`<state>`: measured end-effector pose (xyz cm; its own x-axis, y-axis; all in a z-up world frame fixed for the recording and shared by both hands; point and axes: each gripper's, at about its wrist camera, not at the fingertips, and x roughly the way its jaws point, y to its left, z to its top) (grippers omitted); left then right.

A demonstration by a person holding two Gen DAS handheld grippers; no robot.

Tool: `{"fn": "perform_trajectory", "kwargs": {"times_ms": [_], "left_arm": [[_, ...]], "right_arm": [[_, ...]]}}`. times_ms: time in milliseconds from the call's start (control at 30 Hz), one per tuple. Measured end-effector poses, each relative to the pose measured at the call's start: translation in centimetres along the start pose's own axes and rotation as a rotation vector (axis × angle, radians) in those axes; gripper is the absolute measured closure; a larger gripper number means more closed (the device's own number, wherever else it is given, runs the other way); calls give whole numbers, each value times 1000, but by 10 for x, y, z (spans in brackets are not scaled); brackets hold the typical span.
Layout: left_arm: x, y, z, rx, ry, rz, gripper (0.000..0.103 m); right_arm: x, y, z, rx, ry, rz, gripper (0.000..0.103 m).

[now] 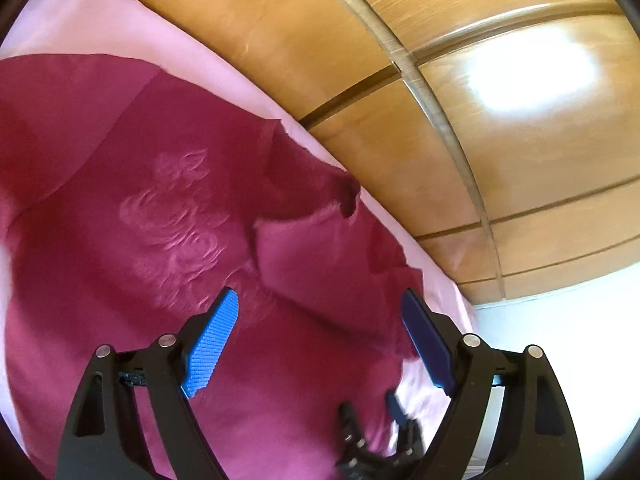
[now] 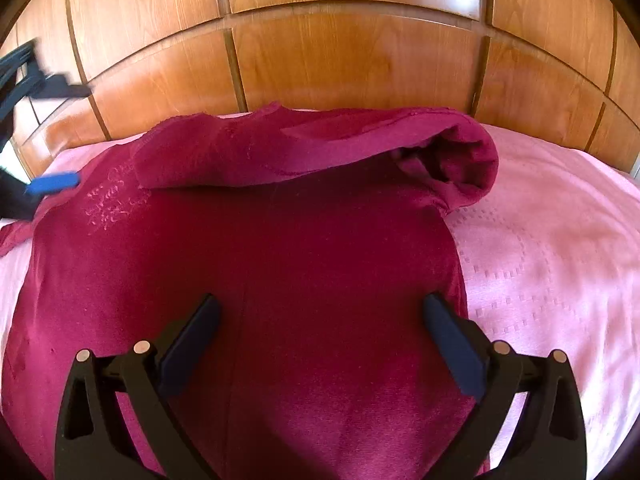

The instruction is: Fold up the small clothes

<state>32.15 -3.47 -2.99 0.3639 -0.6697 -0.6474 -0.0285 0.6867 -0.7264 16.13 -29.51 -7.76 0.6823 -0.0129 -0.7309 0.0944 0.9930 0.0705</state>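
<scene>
Crimson velvety garment point(image 2: 304, 248) spread flat on a pink bedspread point(image 2: 560, 248), up against a panelled wooden headboard point(image 2: 352, 60). Top edge folded back on itself into a thick band point(image 2: 280, 156), ending at the right in a rolled, hollow sleeve end point(image 2: 460, 160). Embossed swirl pattern point(image 1: 176, 216) pressed into the nap, seen in the left wrist view just ahead of the left tongs point(image 1: 320, 320). Left tongs spread wide above the cloth, blue ribbed pads point(image 1: 210, 344) clear of the fabric, nothing between them. Right tongs point(image 2: 322, 324) likewise spread wide, dark pads over the smooth lower half of the garment, gripping nothing. From the right wrist view, left tongs point(image 2: 52, 184) blurred at the far left edge, near the garment's left shoulder. From the left wrist view, right tongs point(image 1: 384, 436) small and blurred at the bottom, at the garment's edge where it meets the bedspread. White surface point(image 1: 560, 320) beyond the bed at lower right.
</scene>
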Motion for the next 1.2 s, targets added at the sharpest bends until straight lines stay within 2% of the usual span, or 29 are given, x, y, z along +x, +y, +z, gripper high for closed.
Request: {"fn": "perform_trajectory", "kwargs": {"times_ms": [67, 133, 233, 300, 367, 467, 600, 733, 767, 800, 833, 867, 900, 1000, 1033, 1100, 1200], "left_arm": [[7, 1, 16, -62, 7, -2, 21], [13, -3, 30, -79, -3, 1, 21], [27, -14, 41, -82, 40, -3, 21], [38, -21, 45, -72, 45, 40, 21], [54, -31, 49, -35, 58, 94, 29], [75, -38, 53, 2, 70, 193, 30], [108, -46, 56, 44, 155, 289, 30], [136, -56, 52, 150, 199, 424, 32], [139, -57, 49, 180, 194, 458, 37], [140, -59, 45, 213, 182, 487, 54], [139, -63, 40, 272, 163, 514, 80], [136, -65, 37, 309, 145, 509, 90], [129, -68, 35, 324, 112, 489, 91], [87, -83, 21, 415, -72, 329, 92], [68, -89, 12, 471, -134, 248, 92], [33, -93, -14, 585, -206, 119, 92], [11, -85, -46, 694, -220, 76, 92]], "right_arm": [[-2, -2, 0, 8, -3, 10, 2], [-2, -4, 1, 14, -5, 16, 2], [-4, -5, 0, 19, -8, 24, 2], [-4, -5, -1, 21, -9, 25, 2], [-5, -4, 0, 23, -10, 28, 2], [-5, -4, -1, 25, -12, 30, 2], [-6, -4, -2, 23, -12, 28, 2], [-7, -4, -1, 27, -12, 31, 2], [-7, -4, -2, 27, -13, 32, 2], [-7, -4, -1, 28, -13, 32, 2], [-7, -4, -1, 29, -14, 33, 2], [-7, -4, -2, 30, -14, 35, 2], [-8, -5, -2, 32, -15, 36, 2], [-8, -6, -1, 34, -15, 38, 2], [-7, -6, -1, 34, -15, 38, 2], [-7, -6, -1, 34, -15, 38, 2], [-7, -6, -1, 34, -15, 38, 2]]}}
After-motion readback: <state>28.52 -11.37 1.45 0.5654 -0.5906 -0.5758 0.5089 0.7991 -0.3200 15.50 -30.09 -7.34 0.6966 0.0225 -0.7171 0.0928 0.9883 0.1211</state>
